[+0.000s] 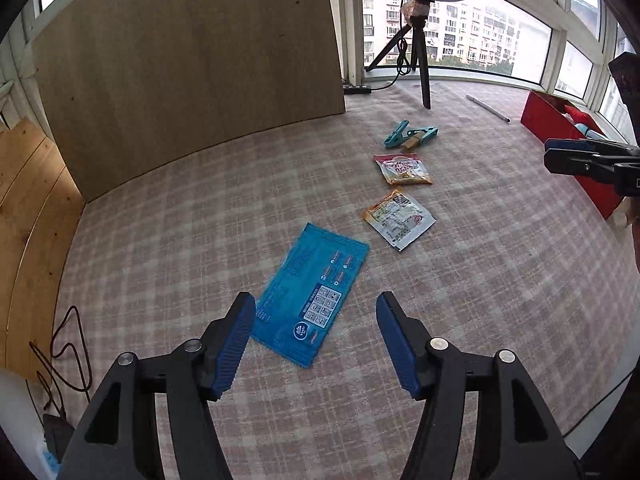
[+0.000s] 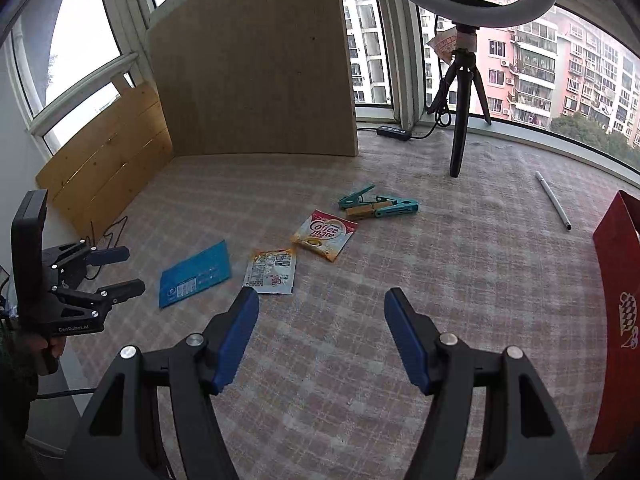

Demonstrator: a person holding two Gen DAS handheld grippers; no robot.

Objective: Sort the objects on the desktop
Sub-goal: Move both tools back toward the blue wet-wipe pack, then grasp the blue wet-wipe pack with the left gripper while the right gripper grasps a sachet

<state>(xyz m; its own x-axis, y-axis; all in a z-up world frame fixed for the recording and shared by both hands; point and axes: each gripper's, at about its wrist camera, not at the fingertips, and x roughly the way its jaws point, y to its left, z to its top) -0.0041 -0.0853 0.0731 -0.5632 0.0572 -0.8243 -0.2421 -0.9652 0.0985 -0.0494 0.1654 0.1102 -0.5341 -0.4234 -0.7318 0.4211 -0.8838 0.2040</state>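
Two grippers hover spread and empty over the table. The left gripper [image 1: 316,334] is nearest the work: the blue packet [image 1: 310,294] lies flat just ahead of its fingers, long axis running diagonally away toward the far right corner. The right gripper [image 2: 320,332] has bare cloth between its fingers. Further off come the white sachet [image 1: 399,218], the Coffee-mate sachet [image 2: 325,234], then the clips [image 2: 378,204].

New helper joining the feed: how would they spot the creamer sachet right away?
Start at the tripod on the checked cloth. A row of flat items runs from it towards the near left; just past the teal clips lies the creamer sachet. Only it shows a red top and "Coffee mate" lettering.
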